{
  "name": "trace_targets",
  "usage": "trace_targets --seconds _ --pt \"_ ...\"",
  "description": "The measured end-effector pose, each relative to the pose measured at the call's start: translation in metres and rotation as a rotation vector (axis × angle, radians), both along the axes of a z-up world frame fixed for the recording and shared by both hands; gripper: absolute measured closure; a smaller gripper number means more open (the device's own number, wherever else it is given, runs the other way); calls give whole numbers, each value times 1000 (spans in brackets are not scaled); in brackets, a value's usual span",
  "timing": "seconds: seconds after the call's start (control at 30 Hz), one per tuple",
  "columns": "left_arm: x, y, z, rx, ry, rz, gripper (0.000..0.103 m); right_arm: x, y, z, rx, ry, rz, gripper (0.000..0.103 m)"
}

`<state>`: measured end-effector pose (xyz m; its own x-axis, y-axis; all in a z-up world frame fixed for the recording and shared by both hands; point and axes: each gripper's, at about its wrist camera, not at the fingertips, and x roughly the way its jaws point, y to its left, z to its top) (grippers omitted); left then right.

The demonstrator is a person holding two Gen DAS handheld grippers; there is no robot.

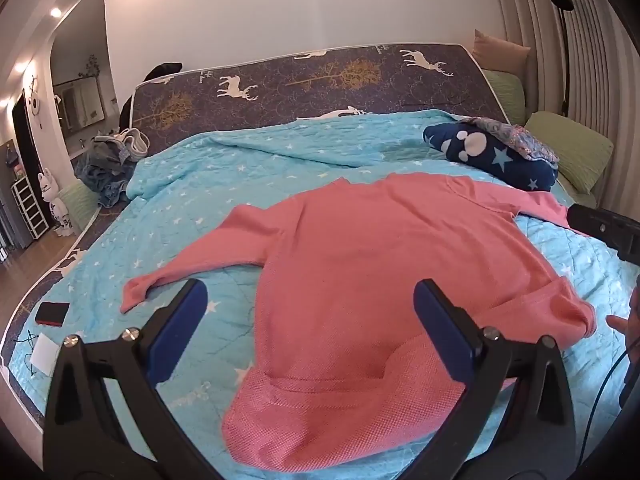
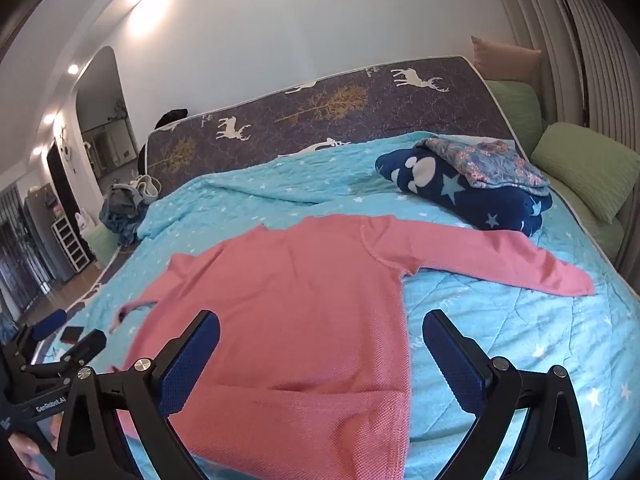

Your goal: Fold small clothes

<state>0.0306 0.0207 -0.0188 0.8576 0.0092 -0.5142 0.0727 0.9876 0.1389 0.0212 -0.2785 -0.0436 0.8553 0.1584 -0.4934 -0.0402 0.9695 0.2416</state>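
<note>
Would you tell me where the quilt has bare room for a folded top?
Bare quilt lies under the pink sweater's right sleeve, and between sweater and folded-back quilt edge. Crowded: navy star blanket, corner clothes pile.

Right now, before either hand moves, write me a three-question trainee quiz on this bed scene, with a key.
1. True or false: the pink sweater lies spread out on the turquoise star quilt, both sleeves out to the sides.
2. What sits on top of the folded navy star blanket? A) a floral garment B) a pillow C) a phone
3. Fill in: the jaws of the left gripper and the right gripper both stand ____, holding nothing.

Key: 1 true; 2 A, the folded floral garment; 3 open.
</note>
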Motion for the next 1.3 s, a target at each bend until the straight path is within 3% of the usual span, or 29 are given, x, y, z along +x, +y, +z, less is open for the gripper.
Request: trace_targets --seconds 0.27,0.4,0.6,0.93,1.1,1.3 --pt "29 12 -22 40 31 61 1 30 -13 -15 33 66 -44 0" --pt "44 19 -30 -4 64 58 1 41 -13 -24 48 90 -45 0" --pt "54 26 -31 35 48 93 1 47 -6 -22 -6 72 -34 0" --pt "90 45 -39 -42 124 52 1 62 6 -25 -127 101 -27 0" --pt "94 45 -42 -61 144 36 1 71 3 -32 -56 143 20 0" --pt "68 50 -20 -156 103 -28 1 70 0 -36 -83 157 -13 0"
